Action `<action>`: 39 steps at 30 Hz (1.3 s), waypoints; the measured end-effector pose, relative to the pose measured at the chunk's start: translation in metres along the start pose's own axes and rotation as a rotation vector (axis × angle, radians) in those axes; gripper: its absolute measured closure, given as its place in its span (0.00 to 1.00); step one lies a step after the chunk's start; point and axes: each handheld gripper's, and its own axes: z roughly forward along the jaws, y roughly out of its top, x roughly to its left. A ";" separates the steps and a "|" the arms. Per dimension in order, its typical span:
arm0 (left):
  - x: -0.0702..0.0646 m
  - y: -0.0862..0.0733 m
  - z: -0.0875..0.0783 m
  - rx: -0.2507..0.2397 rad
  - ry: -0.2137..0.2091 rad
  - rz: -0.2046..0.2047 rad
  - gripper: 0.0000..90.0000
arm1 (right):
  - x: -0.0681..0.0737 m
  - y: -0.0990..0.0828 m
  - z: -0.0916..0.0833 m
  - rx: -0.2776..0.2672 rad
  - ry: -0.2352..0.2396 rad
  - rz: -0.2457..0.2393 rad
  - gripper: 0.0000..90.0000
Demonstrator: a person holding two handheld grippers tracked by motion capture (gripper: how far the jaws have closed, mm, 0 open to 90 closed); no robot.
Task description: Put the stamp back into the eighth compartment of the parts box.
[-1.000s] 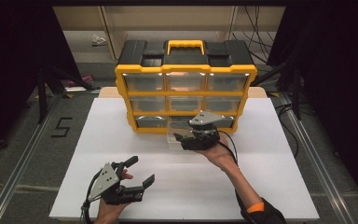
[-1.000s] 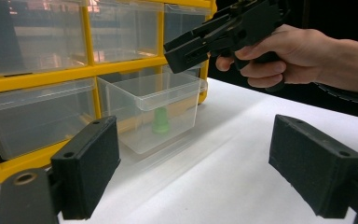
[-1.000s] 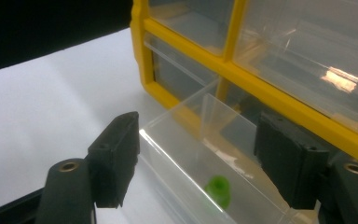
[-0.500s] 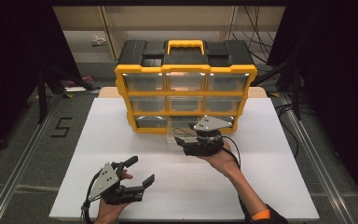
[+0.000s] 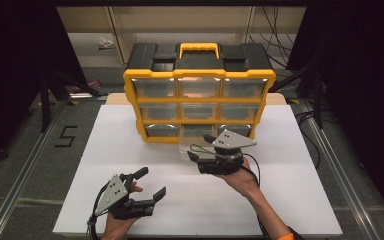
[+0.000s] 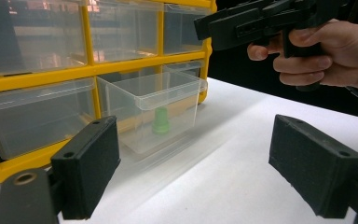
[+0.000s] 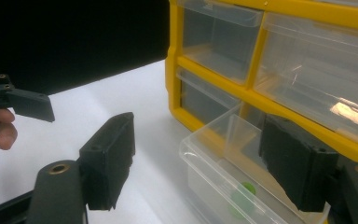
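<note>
The right gripper (image 5: pixel 201 148) hangs above the pulled-out clear drawer (image 5: pixel 192 142), its jaws wide and just now opening further, with nothing pressed between the pads. In the right gripper view the drawer's front rim lies under and between the two jaws, and a small green piece (image 7: pixel 241 197) sits on the drawer floor just below them; in the left gripper view that same piece (image 6: pixel 160 121) stands upright inside the drawer (image 6: pixel 156 108).

Straight ahead of the right gripper rises the yellow organizer (image 5: pixel 199 98), which closes off that side; the drawer juts from its bottom row, middle column, toward the gripper. To the gripper's outer side and behind it the white table (image 5: pixel 290 175) is bare up to its edges, so there is room to draw back or sideways.

The left gripper (image 5: pixel 151 185) rests well apart, nearer the person's edge of the table, jaws spread wide and holding nothing, pointing toward the drawer.

Counted: one organizer with nine clear drawers in three rows of three, one of them pulled out; one green piece; two grippers. A black carrying handle framed in yellow (image 5: pixel 198 49) tops the organizer.
</note>
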 end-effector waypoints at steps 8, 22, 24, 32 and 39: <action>0.000 0.000 0.000 0.000 -0.001 0.000 0.17 | 0.005 0.000 -0.006 -0.033 0.006 0.004 0.31; 0.000 0.000 0.000 0.000 -0.006 -0.002 0.17 | 0.009 -0.008 -0.018 -0.075 0.010 0.022 0.28; 0.000 0.000 0.000 0.000 -0.006 -0.001 0.17 | 0.009 -0.009 -0.020 -0.082 0.011 0.025 0.28; 0.000 0.000 0.000 0.000 -0.006 -0.002 0.17 | 0.010 -0.011 -0.026 -0.098 0.015 0.030 0.28; 0.000 0.000 0.000 0.002 -0.008 -0.001 0.17 | 0.011 -0.014 -0.028 -0.111 0.020 0.031 0.27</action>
